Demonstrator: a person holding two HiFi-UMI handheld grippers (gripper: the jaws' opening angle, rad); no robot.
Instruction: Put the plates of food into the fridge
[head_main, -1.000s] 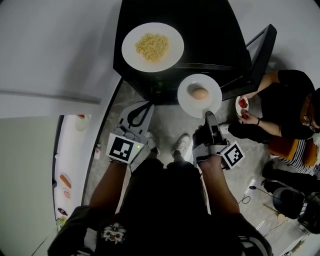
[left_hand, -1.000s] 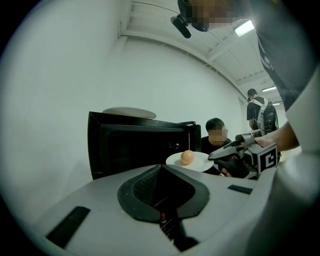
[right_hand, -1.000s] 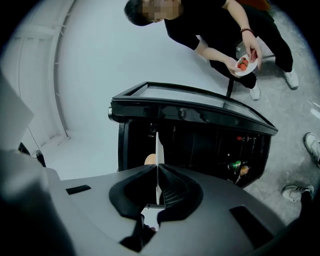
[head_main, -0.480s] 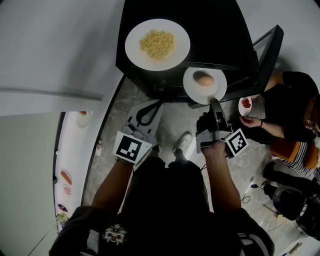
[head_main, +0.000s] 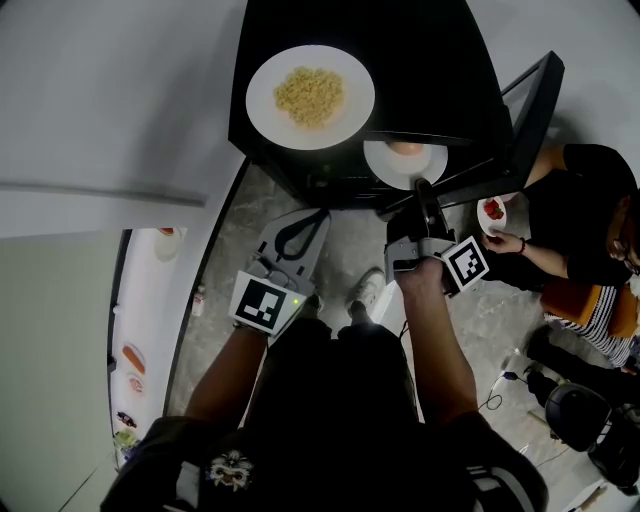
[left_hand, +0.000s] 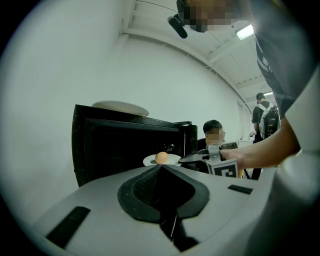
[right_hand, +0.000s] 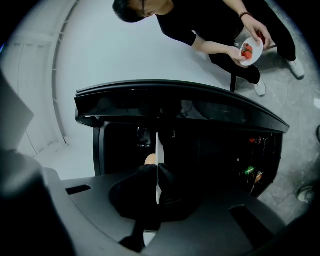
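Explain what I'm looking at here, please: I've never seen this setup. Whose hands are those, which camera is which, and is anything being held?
No robot here: a person holds a pair of tongs in each hand. The head view comes from a camera on the person's head, looking steeply down. The other two come from cameras riding on each pair of tongs, looking along them. The right tongs are shut on the rim of a white plate carrying what looks like an egg, held at the open mouth of a black fridge; in the right gripper view that plate shows edge-on. The left tongs are shut and empty. A second plate, with noodles, sits on top of the fridge. A seated person at the side holds a small dish of red food.
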